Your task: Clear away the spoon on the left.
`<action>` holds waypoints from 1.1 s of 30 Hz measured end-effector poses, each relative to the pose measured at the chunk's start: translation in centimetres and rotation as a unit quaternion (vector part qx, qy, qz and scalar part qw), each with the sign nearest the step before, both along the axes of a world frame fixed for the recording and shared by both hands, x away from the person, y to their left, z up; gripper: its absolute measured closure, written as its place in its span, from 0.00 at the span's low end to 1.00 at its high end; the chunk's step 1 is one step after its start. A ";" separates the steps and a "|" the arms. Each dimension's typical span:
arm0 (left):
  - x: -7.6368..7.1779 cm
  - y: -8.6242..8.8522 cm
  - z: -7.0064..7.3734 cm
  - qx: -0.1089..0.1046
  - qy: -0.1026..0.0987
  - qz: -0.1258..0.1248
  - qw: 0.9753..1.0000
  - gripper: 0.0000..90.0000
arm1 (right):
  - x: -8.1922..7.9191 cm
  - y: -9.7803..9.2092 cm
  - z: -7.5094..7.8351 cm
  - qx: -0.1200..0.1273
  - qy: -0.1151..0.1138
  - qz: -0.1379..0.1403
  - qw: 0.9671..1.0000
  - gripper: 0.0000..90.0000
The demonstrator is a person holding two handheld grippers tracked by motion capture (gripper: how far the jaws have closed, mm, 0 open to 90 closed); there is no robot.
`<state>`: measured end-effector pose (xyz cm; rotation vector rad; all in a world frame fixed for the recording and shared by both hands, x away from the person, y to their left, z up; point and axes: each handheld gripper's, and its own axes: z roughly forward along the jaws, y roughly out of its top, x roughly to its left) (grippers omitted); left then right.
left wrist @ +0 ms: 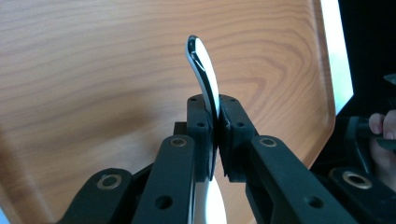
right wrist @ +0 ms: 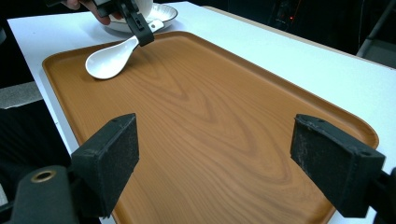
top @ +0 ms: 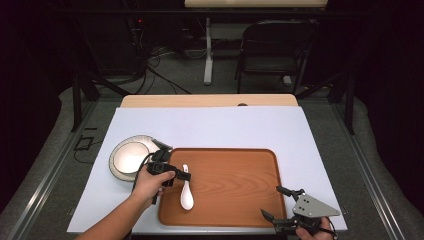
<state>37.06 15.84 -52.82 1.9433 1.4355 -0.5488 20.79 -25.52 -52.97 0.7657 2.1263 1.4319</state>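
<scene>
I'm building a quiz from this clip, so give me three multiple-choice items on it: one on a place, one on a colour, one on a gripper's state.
1. Where is the bowl of the spoon?
A. on the tray
B. in the dish
C. on the bare table

2. What colour is the tray?
A. white
B. wood brown
C. black

3. How does the right gripper stand?
A. shut on the spoon
B. shut on nothing
C. open, holding nothing

Answers:
1 A: the high view shows the white spoon over the tray's left part, its handle clamped in the left gripper; whether the bowl touches the tray is unclear.
2 B: the tray shows wood grain, beside the white dish.
3 C: the right gripper view shows its two jaws wide apart over the tray with nothing between them.
</scene>
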 end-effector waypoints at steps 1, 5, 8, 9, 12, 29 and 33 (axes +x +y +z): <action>0.0 0.0 -0.1 -0.003 0.002 0.004 1.000 0.93 | 0.0 0.0 0.0 0.000 0.000 0.000 1.000 0.17; 0.1 0.0 -0.5 -0.007 0.006 0.010 1.000 0.92 | 0.0 0.0 0.0 0.000 0.000 -0.001 1.000 0.16; 0.1 0.0 -0.7 -0.005 0.008 0.013 1.000 0.91 | 0.0 0.0 0.0 0.000 0.000 0.000 1.000 0.17; 0.1 0.0 -0.8 -0.007 0.008 0.015 1.000 0.91 | 0.0 0.0 0.0 0.000 0.000 0.000 1.000 0.16; 0.0 -0.1 -1.0 -0.006 0.011 0.016 1.000 0.91 | 0.0 0.1 0.0 0.000 -0.002 0.000 1.000 0.17; -0.1 0.5 -1.0 0.027 0.008 0.023 0.999 0.79 | -0.1 0.0 0.0 0.000 -0.003 0.000 1.000 0.17; -0.2 0.8 -0.7 0.030 0.005 0.028 0.999 0.75 | -0.1 0.0 0.0 0.000 -0.003 0.000 1.000 0.17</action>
